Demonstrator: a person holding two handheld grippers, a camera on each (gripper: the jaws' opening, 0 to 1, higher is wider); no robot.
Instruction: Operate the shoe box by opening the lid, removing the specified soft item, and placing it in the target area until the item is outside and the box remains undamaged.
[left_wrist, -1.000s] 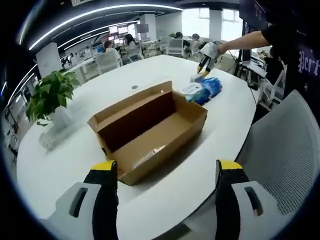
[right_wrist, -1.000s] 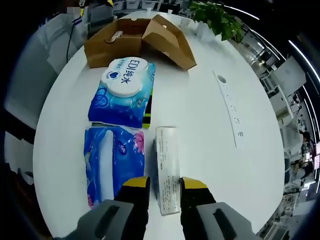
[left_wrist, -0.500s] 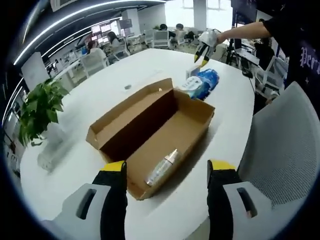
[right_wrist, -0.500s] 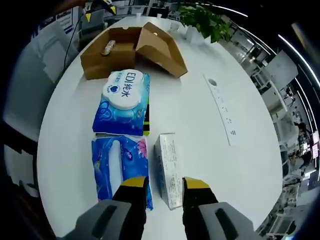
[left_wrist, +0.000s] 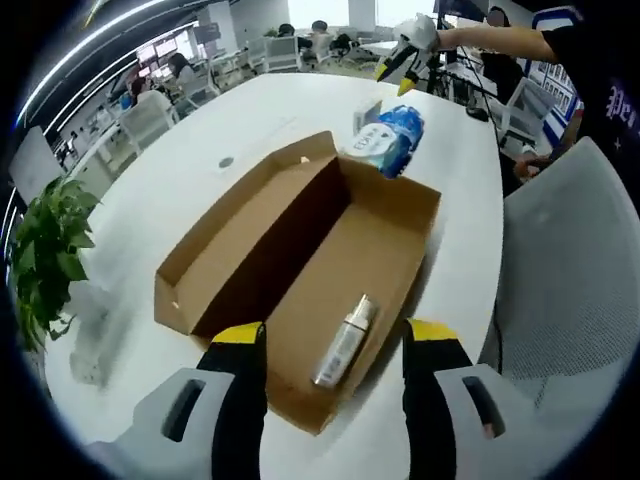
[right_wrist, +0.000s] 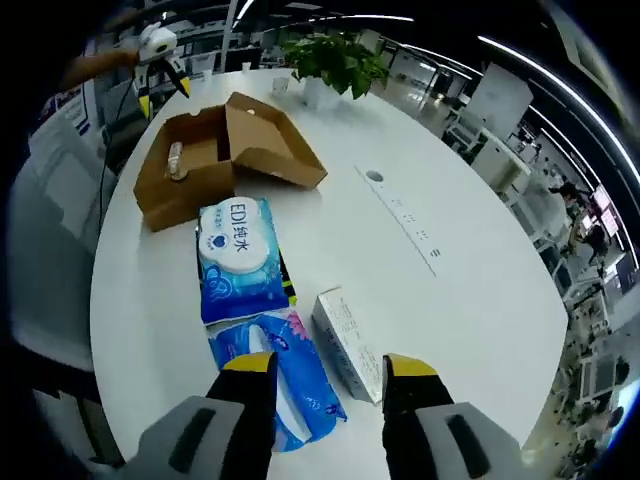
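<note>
A brown cardboard shoe box (left_wrist: 310, 270) lies open on the white table, its lid folded back to the left. A small silver bottle (left_wrist: 343, 342) rests on the box floor. My left gripper (left_wrist: 335, 350) hovers open over the near end of the box. In the right gripper view the same box (right_wrist: 215, 160) sits far off, with the left gripper (right_wrist: 160, 60) above it. My right gripper (right_wrist: 328, 372) is open and empty above a blue soft pack (right_wrist: 290, 375) and a white carton (right_wrist: 348, 342). A blue wet-wipe pack (right_wrist: 238, 258) lies between them and the box.
A potted plant (left_wrist: 45, 250) stands at the left of the table. A grey chair back (left_wrist: 560, 300) is at the right. A power strip (right_wrist: 405, 222) is set into the tabletop. Desks and seated people fill the room behind.
My left gripper has moved closer over the box, bringing the silver bottle into sight. My right gripper has lifted away from the packs and its jaws stand wider apart.
</note>
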